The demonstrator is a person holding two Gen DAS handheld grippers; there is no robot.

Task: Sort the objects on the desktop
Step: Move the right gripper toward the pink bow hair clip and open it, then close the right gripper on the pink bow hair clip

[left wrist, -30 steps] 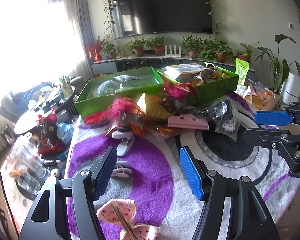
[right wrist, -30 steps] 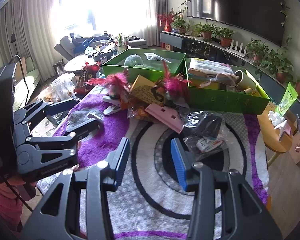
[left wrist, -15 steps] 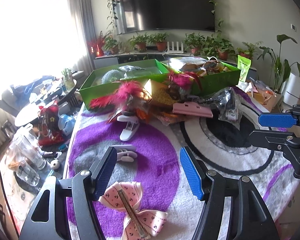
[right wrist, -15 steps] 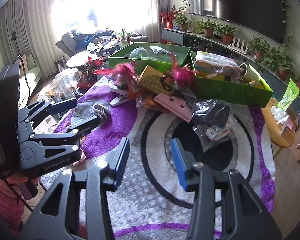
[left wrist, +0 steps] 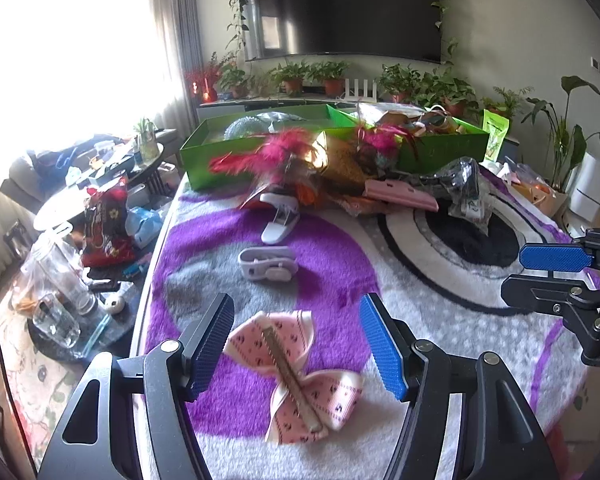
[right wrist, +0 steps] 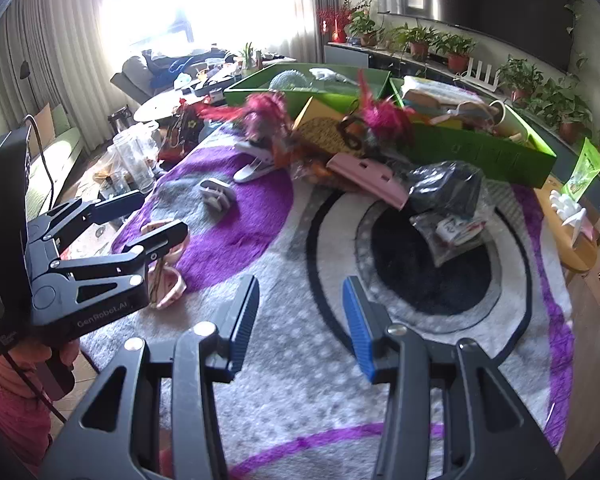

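Left gripper [left wrist: 296, 340] spread over pink bow clip [left wrist: 296, 376] near rug's [left wrist: 440, 320] left edge, untouched; right gripper [right wrist: 300, 320] spread, empty.

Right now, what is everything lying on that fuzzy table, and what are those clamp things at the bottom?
hair bow: one, pink with dark dots, on the purple patch, between the left gripper's open fingers but untouched
white clips: two, white, on the purple patch beyond the bow
feather toys: two, magenta, in front of the boxes
pink clip: one, flat, by the pile
plastic bags: a few, clear with dark contents, on the black circle
green boxes: two, open, filled, at the far edge
rug: one, white, purple, black and grey, covering the table
left gripper: one, black with blue pads, open
right gripper: one, same, open, empty
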